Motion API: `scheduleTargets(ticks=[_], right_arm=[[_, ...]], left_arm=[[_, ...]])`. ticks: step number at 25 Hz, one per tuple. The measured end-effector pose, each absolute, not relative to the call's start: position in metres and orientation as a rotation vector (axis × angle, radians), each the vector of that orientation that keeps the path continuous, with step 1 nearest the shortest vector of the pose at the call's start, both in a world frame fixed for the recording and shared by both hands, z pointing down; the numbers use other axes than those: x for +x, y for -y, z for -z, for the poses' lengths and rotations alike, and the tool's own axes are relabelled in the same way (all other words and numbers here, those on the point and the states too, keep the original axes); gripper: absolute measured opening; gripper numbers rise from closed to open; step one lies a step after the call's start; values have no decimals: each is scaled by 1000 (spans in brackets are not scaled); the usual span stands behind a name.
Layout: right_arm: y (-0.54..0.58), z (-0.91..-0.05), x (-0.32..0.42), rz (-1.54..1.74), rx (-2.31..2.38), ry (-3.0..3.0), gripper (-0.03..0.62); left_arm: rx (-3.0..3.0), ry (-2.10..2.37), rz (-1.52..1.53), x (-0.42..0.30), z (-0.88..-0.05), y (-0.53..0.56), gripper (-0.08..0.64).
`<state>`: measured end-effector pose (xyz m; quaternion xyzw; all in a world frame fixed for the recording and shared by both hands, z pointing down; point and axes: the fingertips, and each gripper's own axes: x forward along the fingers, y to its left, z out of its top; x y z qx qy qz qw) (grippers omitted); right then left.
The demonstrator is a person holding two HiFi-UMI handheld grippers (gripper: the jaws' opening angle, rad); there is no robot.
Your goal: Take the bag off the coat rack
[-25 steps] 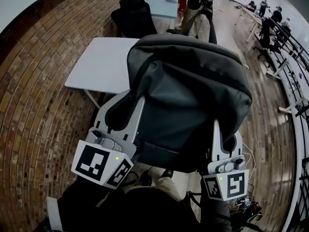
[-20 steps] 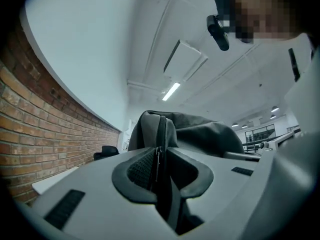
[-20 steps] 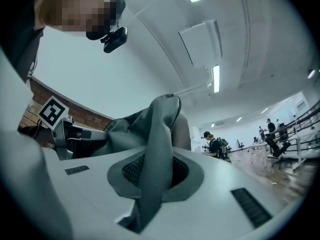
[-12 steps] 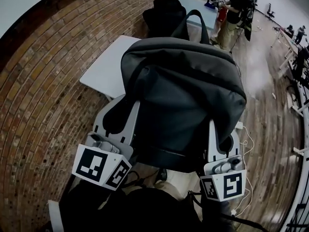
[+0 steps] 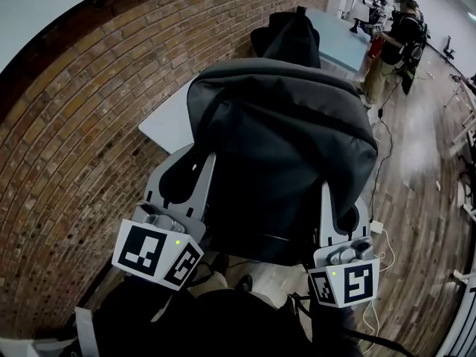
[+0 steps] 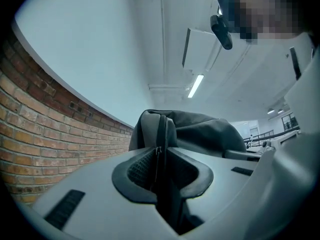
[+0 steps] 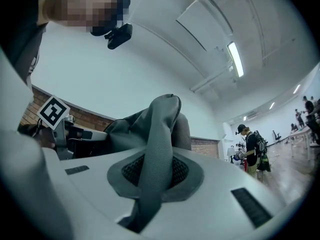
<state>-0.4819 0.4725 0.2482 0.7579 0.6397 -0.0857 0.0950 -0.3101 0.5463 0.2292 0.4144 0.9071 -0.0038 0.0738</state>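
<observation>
Brick wall (image 5: 67,140) is seen running down the whole left side of the head view, bent by the lens. Low down next to it, the left gripper (image 6: 161,159) is found, its marker cube (image 5: 156,253) turned up toward the camera. Yep, its fingers are clamped tight on a fold of the bag (image 5: 282,147), with a zip (image 6: 159,134) caught right between the pads. A pale tabletop (image 5: 167,121) can be spotted just behind that gripper, set against the wall.

Dead centre, the dark grey bag is held up in the air between both grippers, clear of the floor. Its bulk is slumped forward, and part of the tabletop is hidden by it. Further back, a black bag (image 5: 290,39) is sat on a blue tabletop (image 5: 338,43).

Over on the right, the right gripper (image 7: 157,164) is pinched shut on a grey mesh strap (image 7: 160,129) of the bag. The strap is run straight up between the fingers and curls over at the top. Its own marker cube (image 5: 346,282) is seen low at the right.

Past that, a wood floor (image 5: 424,184) is laid out, with a small white block (image 5: 375,227) and a white cable (image 5: 387,257) left lying on it. A person (image 5: 398,43) in dark clothes is stood far off at the top right, near the blue tabletop.
</observation>
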Motion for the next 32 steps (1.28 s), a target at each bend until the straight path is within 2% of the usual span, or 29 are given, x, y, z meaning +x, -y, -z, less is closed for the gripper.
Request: scheduleTargets(ticks=[12,22,32], right_arm=[[-579,-264,-495,218,2237,-1931,35],[-708,-271,-482,157,2180,-2032,35],[-804,-280,-459,157,2177,-2057,35]], left_arm=[[1215,-2738,-29,-325,-248,-658,78],[1122,-2792,-108,-321,-264,-802,78],[1118,-2807,-147,-300,-277,-898,78]])
